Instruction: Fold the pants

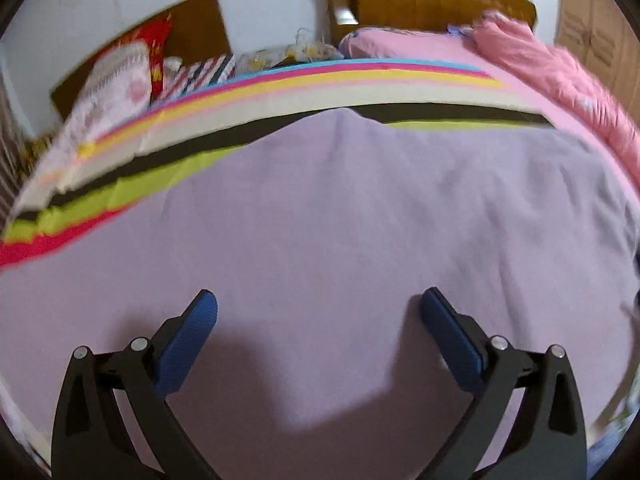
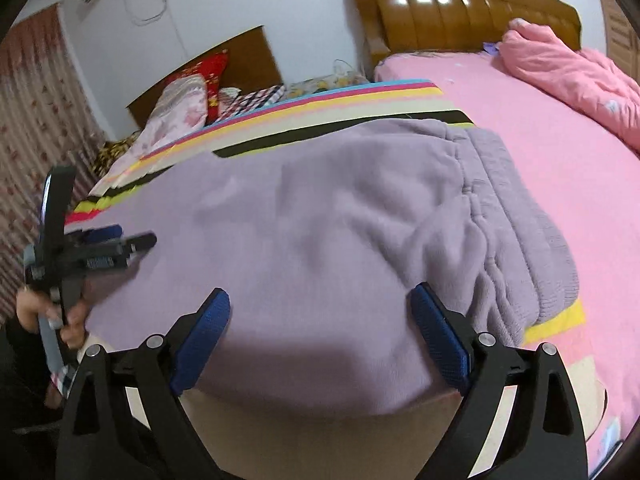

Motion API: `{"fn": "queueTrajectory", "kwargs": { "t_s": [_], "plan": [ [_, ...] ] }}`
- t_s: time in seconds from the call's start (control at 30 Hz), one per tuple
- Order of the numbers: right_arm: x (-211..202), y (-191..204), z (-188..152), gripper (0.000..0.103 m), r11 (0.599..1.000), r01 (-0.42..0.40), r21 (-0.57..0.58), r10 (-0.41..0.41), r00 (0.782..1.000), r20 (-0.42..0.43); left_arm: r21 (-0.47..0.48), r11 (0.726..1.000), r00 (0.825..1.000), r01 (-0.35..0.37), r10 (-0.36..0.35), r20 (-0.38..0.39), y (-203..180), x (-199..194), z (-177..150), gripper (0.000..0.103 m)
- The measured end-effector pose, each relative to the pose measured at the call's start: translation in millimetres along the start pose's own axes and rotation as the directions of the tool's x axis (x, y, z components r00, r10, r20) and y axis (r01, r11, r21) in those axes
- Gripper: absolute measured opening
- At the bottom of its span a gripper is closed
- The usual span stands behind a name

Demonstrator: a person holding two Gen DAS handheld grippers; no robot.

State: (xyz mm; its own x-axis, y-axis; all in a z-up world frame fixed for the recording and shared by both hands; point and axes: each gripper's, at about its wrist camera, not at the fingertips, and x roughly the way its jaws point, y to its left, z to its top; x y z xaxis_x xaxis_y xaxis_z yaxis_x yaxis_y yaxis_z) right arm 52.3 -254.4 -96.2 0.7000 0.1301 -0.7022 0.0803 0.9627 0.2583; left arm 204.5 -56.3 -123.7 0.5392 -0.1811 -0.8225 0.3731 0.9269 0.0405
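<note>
While the soft purple pants [image 2: 340, 240] are spread flat on the bed, nothing is held by either tool.

Hand: at the far left of the right view, the left tool is gripped by a person's hand [image 2: 60, 316].

Left gripper: the left gripper [image 1: 318, 312] is held low over the pants. Its blue fingers [image 1: 188, 344] are spread wide apart and nothing is pinched. It is probably kept there so the leg end can be picked up next.

Pants: the pants are laid across a striped mat [image 2: 360, 116], likely so they stay smooth for folding. No fold can be seen yet.

Right gripper: the right gripper [image 2: 320, 316] is held above the near edge of the pants, with its fingers let go and apart. The cloth edge lies between them but is not squeezed.

Waistband: the ribbed waistband [image 2: 516, 216] is seen at the right, near the pink sheet [image 2: 540, 120].

Blanket: a pink blanket [image 2: 568, 68] is bunched far back, well away from the pants.
</note>
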Motion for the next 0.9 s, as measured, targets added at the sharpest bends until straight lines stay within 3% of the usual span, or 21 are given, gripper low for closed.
{"fn": "queueTrajectory", "kwargs": {
  "t_s": [0.13, 0.17, 0.27, 0.4, 0.5, 0.7, 0.83, 0.9],
  "plan": [
    [-7, 0, 0, 0.089, 1.0, -0.004, 0.007, 0.004, 1.0, -0.004, -0.026, 1.0, 1.0, 0.011, -0.012, -0.015, 9, 1, -1, 0.102],
    [-11, 0, 2, 0.089, 1.0, -0.004, 0.021, 0.004, 1.0, 0.007, -0.037, 0.999, 1.0, -0.007, 0.006, -0.023, 10, -1, -2, 0.102],
    [-26, 3, 6, 0.089, 0.999, -0.028, 0.035, 0.026, 0.997, 0.069, -0.058, 0.998, 0.999, 0.039, -0.039, 0.007, 11, -19, -8, 0.101],
    [-19, 19, 8, 0.089, 0.997, -0.081, 0.016, 0.081, 0.996, 0.045, -0.049, 0.998, 0.998, -0.034, 0.036, 0.044, 19, -36, -15, 0.101],
    [1, 30, -1, 0.09, 0.999, -0.038, -0.007, 0.038, 0.998, -0.041, -0.098, 0.995, 0.998, -0.031, 0.036, 0.05, 40, -45, -21, 0.101],
    [5, 38, -3, 0.092, 0.999, 0.014, -0.042, -0.017, 0.997, -0.079, -0.198, 0.977, 0.994, -0.076, 0.089, 0.062, 96, -62, -42, 0.101],
    [-2, 51, 5, 0.092, 0.995, 0.092, -0.04, -0.095, 0.993, -0.068, -0.281, 0.953, 0.988, -0.115, 0.137, 0.063, 138, -73, -58, 0.101],
    [-6, 66, 13, 0.092, 0.994, 0.087, -0.058, -0.089, 0.995, -0.032, -0.322, 0.94, 0.99, -0.114, 0.136, 0.048, 158, -74, -65, 0.101]
  ]
}}
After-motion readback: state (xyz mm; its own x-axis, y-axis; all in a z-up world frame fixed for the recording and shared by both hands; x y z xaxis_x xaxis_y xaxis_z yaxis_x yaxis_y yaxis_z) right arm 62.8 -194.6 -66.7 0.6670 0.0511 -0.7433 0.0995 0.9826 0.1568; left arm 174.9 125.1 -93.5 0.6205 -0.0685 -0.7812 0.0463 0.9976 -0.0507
